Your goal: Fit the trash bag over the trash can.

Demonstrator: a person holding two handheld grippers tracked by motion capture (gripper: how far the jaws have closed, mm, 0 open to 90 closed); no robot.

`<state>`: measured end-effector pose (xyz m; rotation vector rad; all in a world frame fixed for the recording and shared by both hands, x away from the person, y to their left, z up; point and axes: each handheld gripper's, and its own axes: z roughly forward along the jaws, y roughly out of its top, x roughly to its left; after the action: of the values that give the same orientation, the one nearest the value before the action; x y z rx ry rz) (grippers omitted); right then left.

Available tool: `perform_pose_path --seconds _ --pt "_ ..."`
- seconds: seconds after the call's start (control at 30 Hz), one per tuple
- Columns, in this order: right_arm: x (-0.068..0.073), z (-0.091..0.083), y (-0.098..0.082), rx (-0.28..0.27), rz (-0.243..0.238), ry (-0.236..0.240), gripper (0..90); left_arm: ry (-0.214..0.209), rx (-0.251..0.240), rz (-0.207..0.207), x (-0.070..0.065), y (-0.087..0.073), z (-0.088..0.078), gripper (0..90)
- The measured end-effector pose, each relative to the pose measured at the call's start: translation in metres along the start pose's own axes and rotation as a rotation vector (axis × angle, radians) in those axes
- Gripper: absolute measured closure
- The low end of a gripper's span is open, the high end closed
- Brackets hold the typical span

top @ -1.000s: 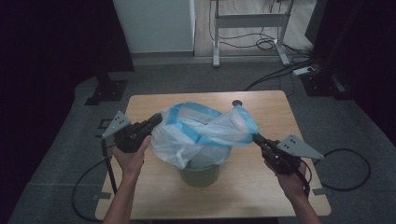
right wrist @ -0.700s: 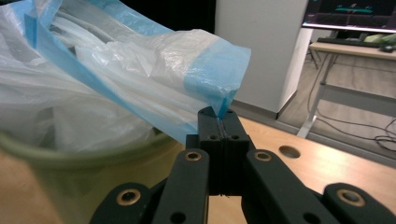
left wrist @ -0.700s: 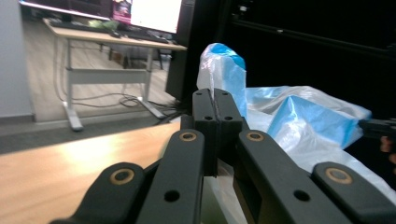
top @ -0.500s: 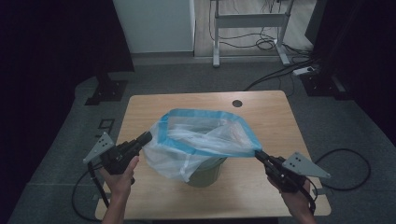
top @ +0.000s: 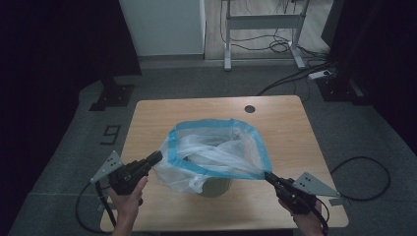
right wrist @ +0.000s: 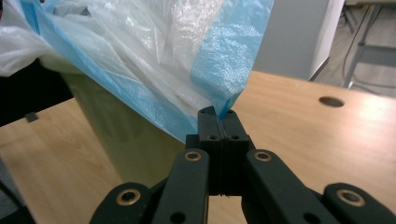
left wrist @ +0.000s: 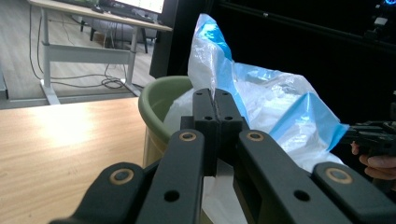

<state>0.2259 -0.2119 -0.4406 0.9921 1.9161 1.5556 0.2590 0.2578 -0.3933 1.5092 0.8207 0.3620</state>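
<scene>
Two grippers held the plastic bag (top: pixel 216 152) stretched wide over the green bin (top: pixel 215 186): the left gripper (top: pixel 156 158) had its jaws pinched tight on the bag's blue-banded rim at one corner, and the right gripper (top: pixel 268 176) was clamped the same way on the opposite corner. From the left gripper the bag's mouth spread away ahead of its tips and toward the right one, so the long axis of the opening ran straight from one set of jaws to the other, with the bin just below that line and roughly midway, neither hand clearly nearer. In the left gripper view the bin's rim (left wrist: pixel 161 100) sat just beyond and beneath the closed jaws, the film bunched over it; whether the far edge of the bag had already cleared the rim was hard to tell. My reading is that the next move turned on lowering both corners outside the rim. The wooden table (top: pixel 162 118) beneath was bare apart from a cable hole (top: pixel 250 108), and the room beyond was dim, with a desk frame (top: pixel 260 22) and loose cables (top: pixel 280 46) on the floor.
</scene>
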Motion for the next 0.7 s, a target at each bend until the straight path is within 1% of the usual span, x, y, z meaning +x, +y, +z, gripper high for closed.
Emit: perform_pose_path --seconds 0.1,0.2,0.33,0.47,0.5,0.7 --pt "0.001 0.001 -0.004 0.009 0.004 0.007 88.7 -0.005 0.005 -0.001 -0.002 -0.004 -0.003 90.0" --pt "0.004 0.003 -0.014 0.030 0.014 0.028 88.6 -0.013 0.011 -0.001 -0.001 -0.009 -0.006 89.9" --pt "0.004 0.005 -0.016 0.035 0.025 0.033 88.6 -0.022 0.019 -0.010 0.001 -0.014 -0.006 89.9" --pt "0.004 0.005 -0.017 0.039 0.023 0.036 88.7 -0.022 0.023 -0.023 0.002 -0.019 -0.007 89.9" --pt "0.005 0.007 -0.019 0.050 0.023 0.042 88.6 -0.028 0.025 -0.029 0.004 -0.021 -0.007 90.0" --pt "0.007 0.012 -0.027 0.079 0.023 0.055 88.7 -0.034 0.040 -0.032 0.004 -0.024 -0.008 89.9"
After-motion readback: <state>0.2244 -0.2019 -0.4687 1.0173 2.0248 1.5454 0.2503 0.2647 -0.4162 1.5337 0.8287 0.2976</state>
